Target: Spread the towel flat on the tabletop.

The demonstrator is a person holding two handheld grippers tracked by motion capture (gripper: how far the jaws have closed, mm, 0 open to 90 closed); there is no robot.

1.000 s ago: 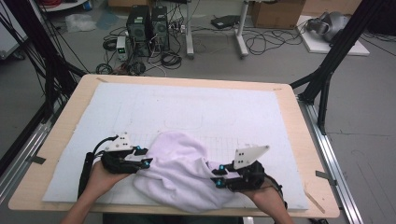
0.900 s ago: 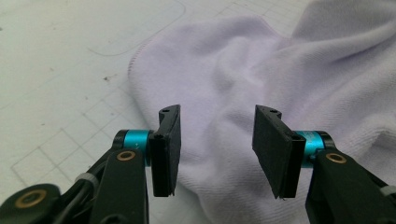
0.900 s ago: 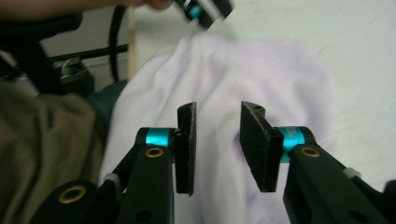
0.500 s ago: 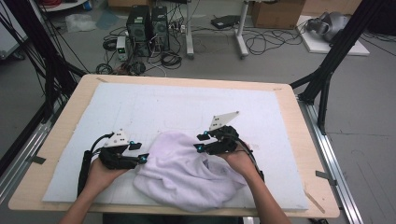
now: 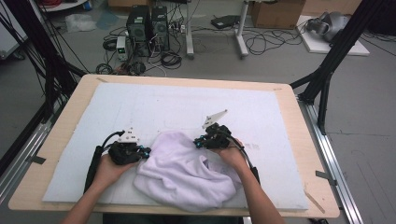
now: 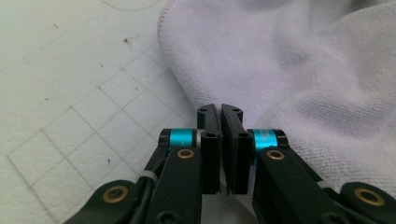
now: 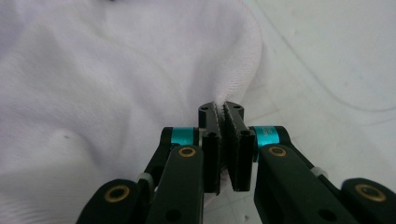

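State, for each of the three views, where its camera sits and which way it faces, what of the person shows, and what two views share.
High view: above the person's side, facing forward and down on the table; forearms, left hand-held gripper, right hand-held gripper.
Left gripper view: rides the left hand-held gripper, looking along shut jaws at the towel's edge.
Right gripper view: rides the right hand-held gripper, jaws pinching the towel.
Shared: the crumpled white towel and white gridded mat.

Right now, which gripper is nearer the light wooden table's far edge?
Right. Right gripper sits farther up the table, at the far side of the lilac towel; left gripper farther back.
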